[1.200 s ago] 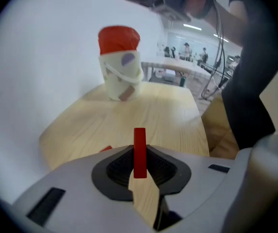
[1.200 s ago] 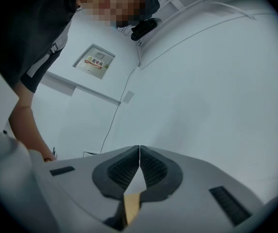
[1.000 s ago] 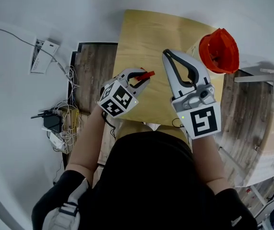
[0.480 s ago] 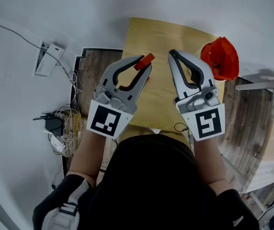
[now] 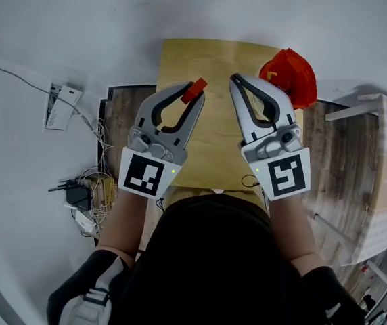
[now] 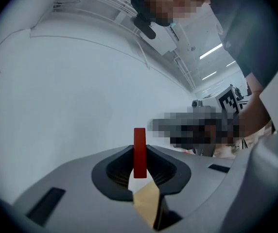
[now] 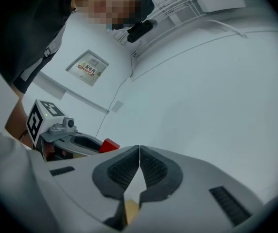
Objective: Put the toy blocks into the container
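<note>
J: Wood table (image 5: 214, 56) over pale floor, red container (image 5: 289, 80) at its far right corner. Where's the block?

M: Block (image 5: 195, 89) is in the left gripper (image 5: 198, 97), in the air above the table's left half, well apart from the container.

J: Grip?

M: Jaws narrowly apart, pads (image 6: 117, 166) clamped on the two flat faces. Block stands edge-on, upper half poking past the tips. Right gripper (image 5: 234, 81) is fully closed, nothing in it.

J: How does it handle?

M: Thin flat red slab. Looks rigid; my guess is light wood or plastic. Faces look smooth, but the ribbed pads should hold. The faces are the place to take it, the edges are too narrow. No crush risk, I'd say. One worry: only the lower half sits in the pads, so a knock on the container could twist it out.

J: Change vs a second ago?

M: Left gripper was lower and turned sideways then. Now it's raised, pointing forward, parallel with the right one. Same grip on the block. Right gripper is roughly where it was, closed both times. Container sits further left in frame, so the head likely moved.
</note>
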`<state>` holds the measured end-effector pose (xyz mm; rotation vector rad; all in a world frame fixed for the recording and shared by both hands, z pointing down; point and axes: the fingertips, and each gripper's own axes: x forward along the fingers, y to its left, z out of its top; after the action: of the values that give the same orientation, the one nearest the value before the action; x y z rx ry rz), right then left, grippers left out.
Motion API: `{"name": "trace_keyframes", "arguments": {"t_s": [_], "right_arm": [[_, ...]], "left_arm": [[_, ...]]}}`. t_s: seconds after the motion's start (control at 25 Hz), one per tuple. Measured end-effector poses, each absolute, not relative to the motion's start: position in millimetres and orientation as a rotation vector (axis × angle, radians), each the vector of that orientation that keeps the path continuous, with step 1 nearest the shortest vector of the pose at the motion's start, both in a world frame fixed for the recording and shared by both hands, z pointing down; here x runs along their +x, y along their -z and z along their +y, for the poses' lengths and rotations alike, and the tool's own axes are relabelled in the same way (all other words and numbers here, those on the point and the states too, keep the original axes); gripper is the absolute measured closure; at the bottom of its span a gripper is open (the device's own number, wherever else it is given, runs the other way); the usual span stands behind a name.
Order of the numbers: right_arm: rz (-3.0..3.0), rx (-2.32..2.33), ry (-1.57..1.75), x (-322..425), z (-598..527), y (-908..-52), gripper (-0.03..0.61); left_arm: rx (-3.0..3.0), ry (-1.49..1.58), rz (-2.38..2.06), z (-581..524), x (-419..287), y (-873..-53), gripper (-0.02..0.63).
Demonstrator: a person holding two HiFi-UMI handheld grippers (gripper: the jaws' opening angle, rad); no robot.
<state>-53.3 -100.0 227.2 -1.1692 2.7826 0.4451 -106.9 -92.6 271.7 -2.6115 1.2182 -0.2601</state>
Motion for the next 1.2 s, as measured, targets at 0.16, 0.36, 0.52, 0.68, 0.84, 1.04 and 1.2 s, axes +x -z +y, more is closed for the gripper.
{"name": "trace_keyframes", "arguments": {"t_s": [0.16, 0.36, 0.52, 0.68, 0.84, 1.04, 1.2], "right_arm": [[2.742, -1.289, -0.435, -5, -108, -229, 0.55], [2.696, -1.428, -0.437, 46, -113, -232, 0.551], [2.656, -1.523, -0.445, 101, -116, -233, 0.55], [2.651, -1.578, -0.434, 112, -118, -240, 0.551], [2.641, -1.626, -0.41, 134, -124, -248, 0.549], [2.645, -1.651, -0.369, 152, -133, -261, 0.551], [2.633, -1.672, -0.345, 161, -139, -266, 0.55]], "left_arm": [[-2.66, 0.219, 1.147, -107, -62, -270, 0.535], [-2.72, 0.171, 1.031, -116, -9, -267, 0.535], [-2.748, 0.185, 0.933, -123, 44, -271, 0.535], [-2.795, 0.184, 0.907, -130, 54, -280, 0.535], [-2.833, 0.256, 0.846, -142, 84, -299, 0.535], [-2.796, 0.431, 0.856, -160, 105, -327, 0.535], [-2.721, 0.693, 0.834, -169, 108, -358, 0.534]]}}
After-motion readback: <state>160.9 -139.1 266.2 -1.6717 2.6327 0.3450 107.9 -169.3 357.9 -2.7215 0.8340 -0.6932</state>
